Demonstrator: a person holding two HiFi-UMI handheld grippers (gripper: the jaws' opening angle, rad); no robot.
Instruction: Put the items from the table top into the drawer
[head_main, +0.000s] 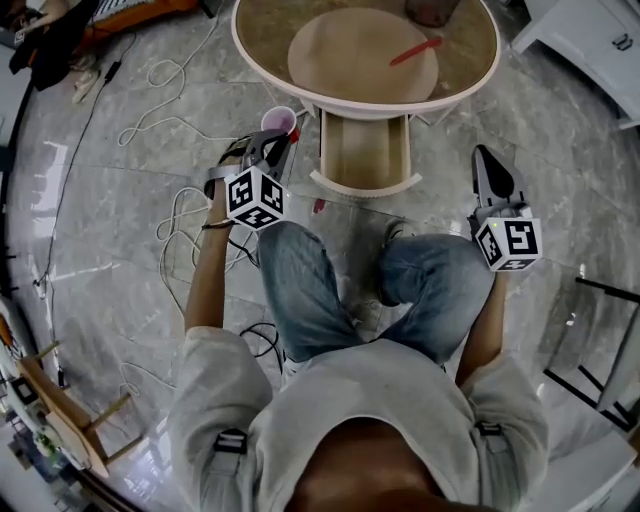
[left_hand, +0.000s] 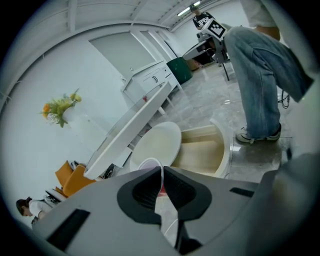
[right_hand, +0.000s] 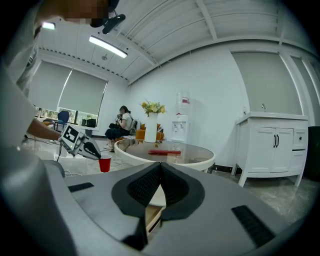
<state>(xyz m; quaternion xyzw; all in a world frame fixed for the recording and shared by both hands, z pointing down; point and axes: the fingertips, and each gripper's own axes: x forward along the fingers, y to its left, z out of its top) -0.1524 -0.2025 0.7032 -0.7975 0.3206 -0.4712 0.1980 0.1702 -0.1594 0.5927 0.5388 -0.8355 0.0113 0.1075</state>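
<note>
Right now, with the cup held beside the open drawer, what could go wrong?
The left hand-held gripper pinches the red cup only by its thin rim, so it could slip or buckle. The cup hangs left of the drawer, near the table rim; it may clip either going in.

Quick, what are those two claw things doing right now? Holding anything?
Left gripper: closed, fingers pinching the rim of the red cup.
Right gripper: closed, empty.
</note>
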